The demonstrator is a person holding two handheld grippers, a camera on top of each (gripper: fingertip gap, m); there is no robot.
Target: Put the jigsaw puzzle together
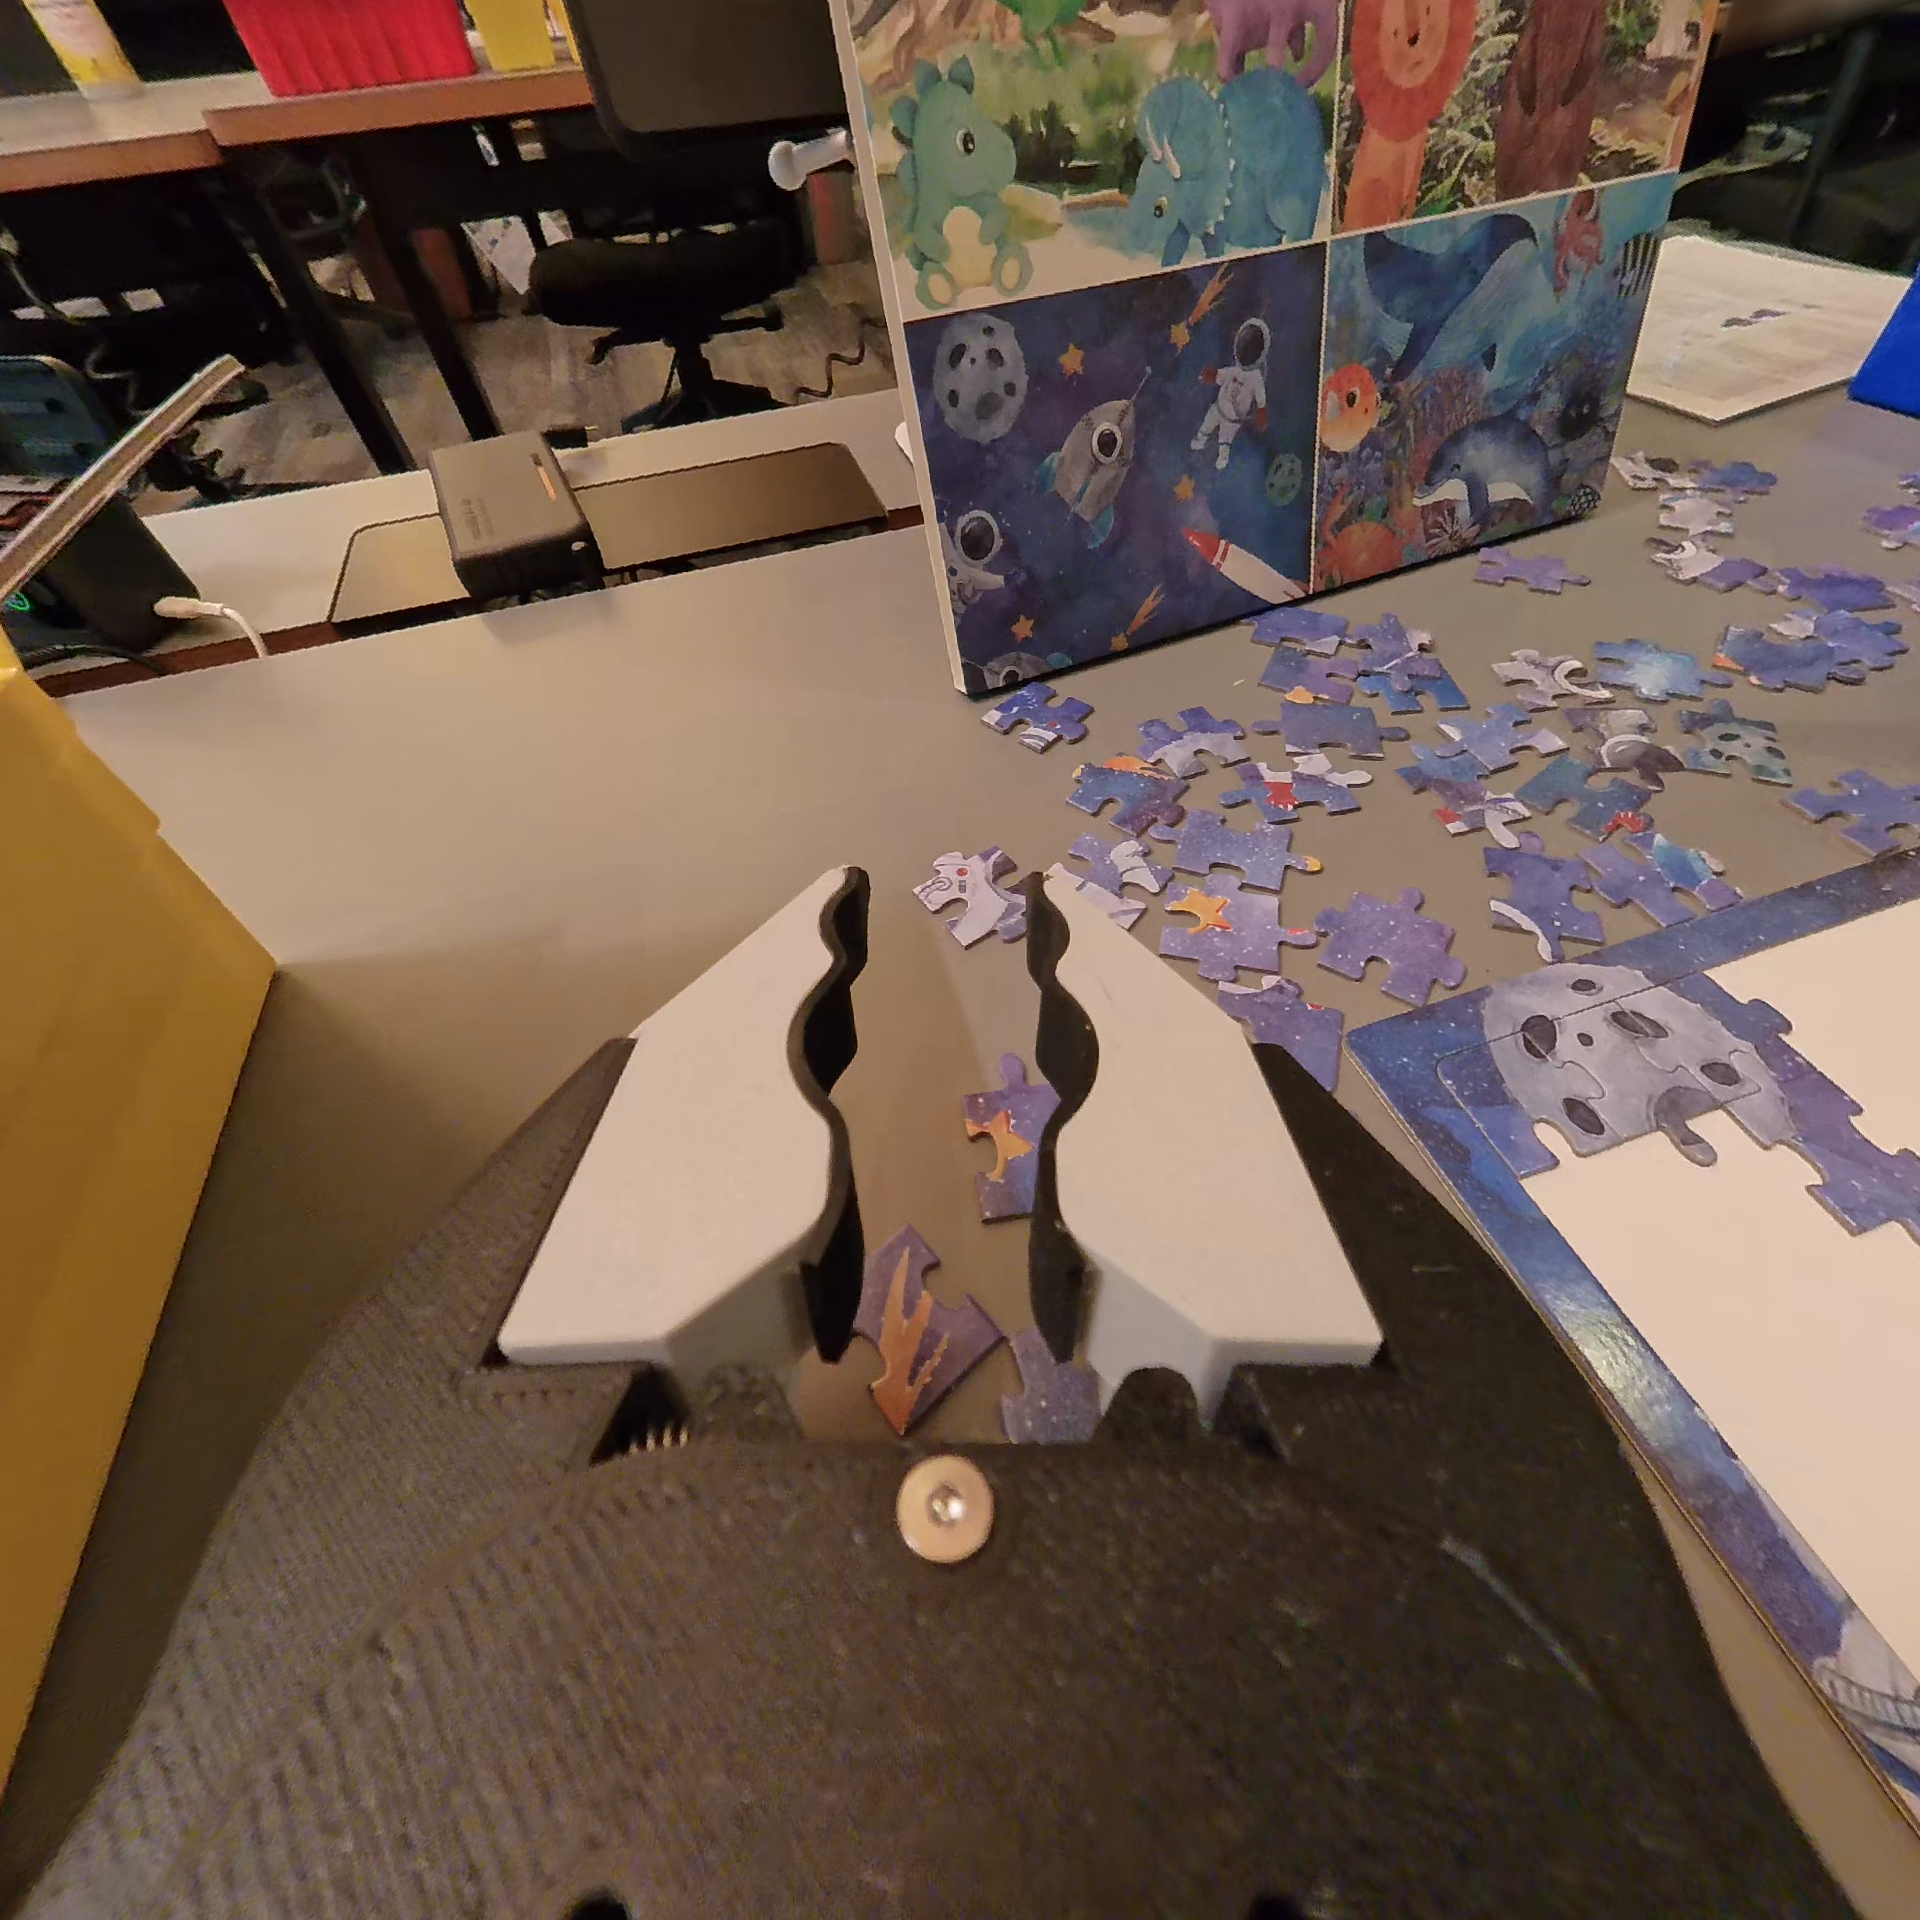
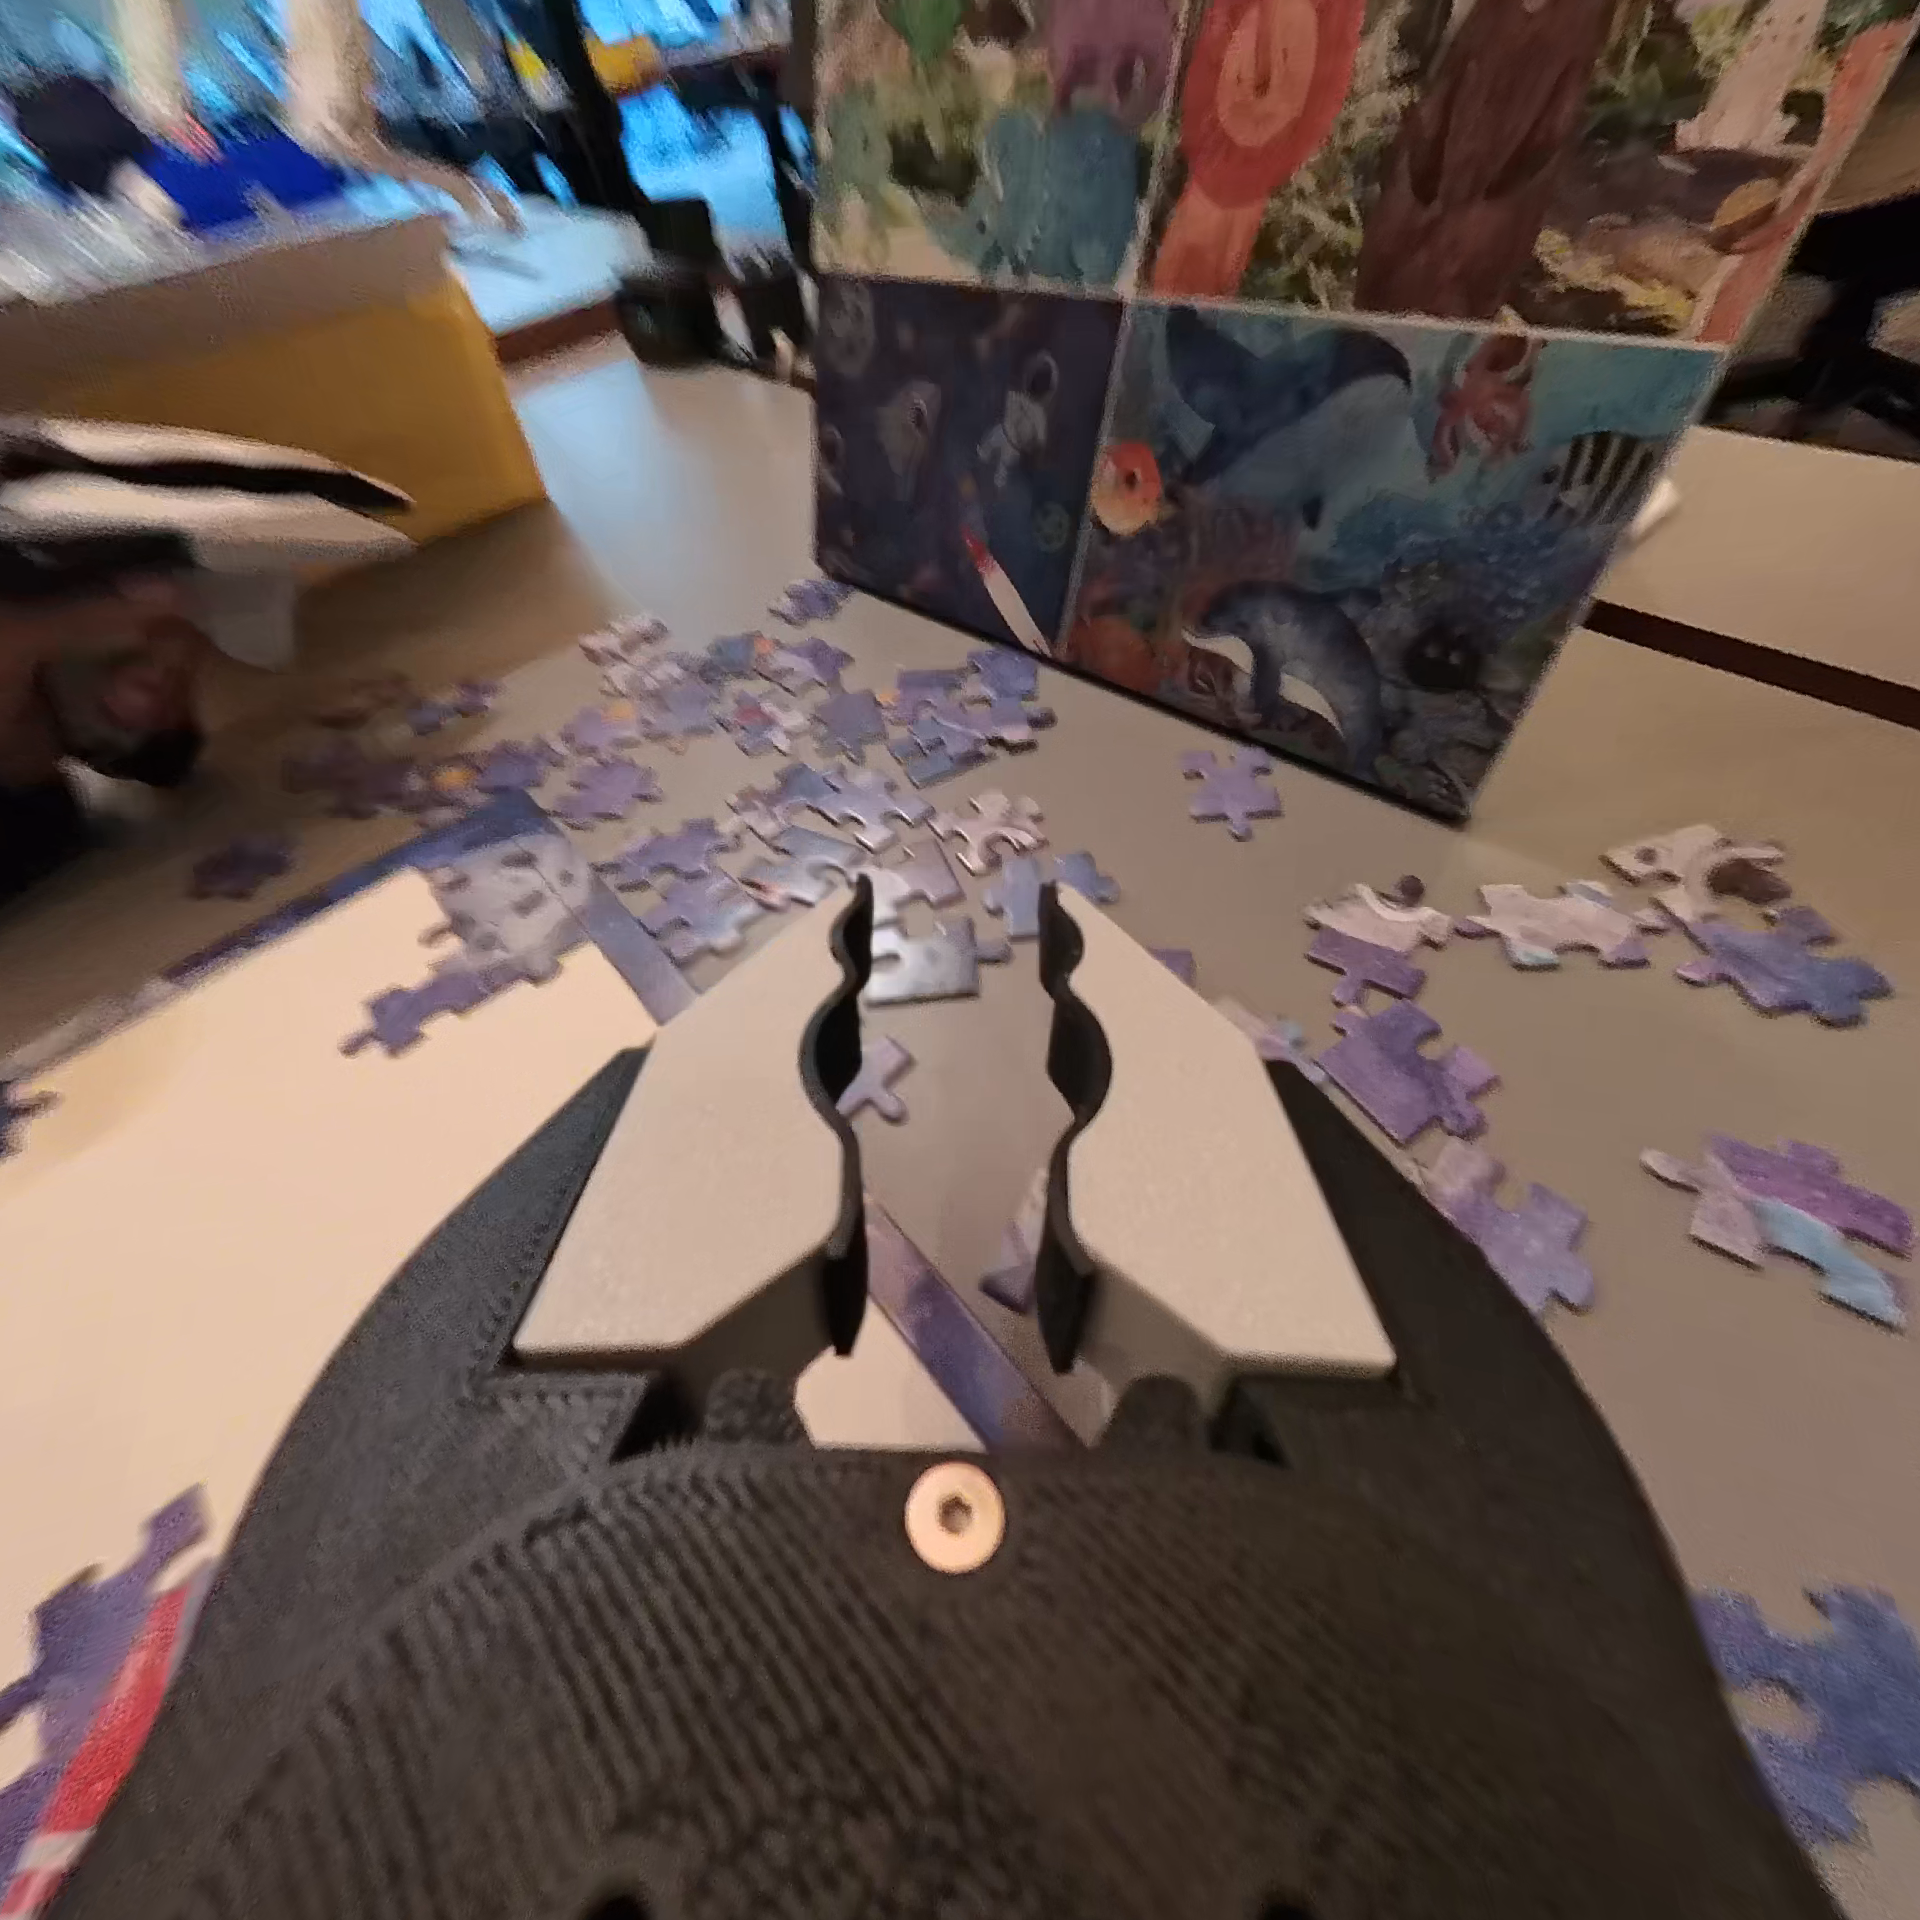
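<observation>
— How do your tongs stand?

— Both pairs parted, nothing between the pads. Your left tongs (image 1: 945, 883) hover over the grey table (image 1: 520, 790); a whitish robot-print piece (image 1: 966, 894) lies just past their tips, and an orange-flecked piece (image 1: 1013, 1138) lies on the table below the gap, gripped by nothing. Your right tongs (image 2: 951, 899) hang over a dark blue piece (image 2: 930, 961), also untouched.

— How much is built?

— Little. On the puzzle tray (image 1: 1455, 1174), right of your left tongs, only a grey moon cluster (image 1: 1621, 1049) is joined at the far corner; most of the white backing is bare. The loose pieces (image 1: 1455, 758) — dozens, blue and purple — lie scattered ahead of both tongs, before the upright picture box (image 1: 1195, 436). A few joined pieces show at the tray's near left edge in the right view.

— What can't you make out?

— The tray runs off the frame in both views, so its full count is unknown. The right view is smeared; prints there don't read. Left of your right tongs a blurred striped shape (image 2: 197, 488) — I can't tell what. The yellow bin (image 1: 94, 987) beside your left tongs is cut off.
</observation>
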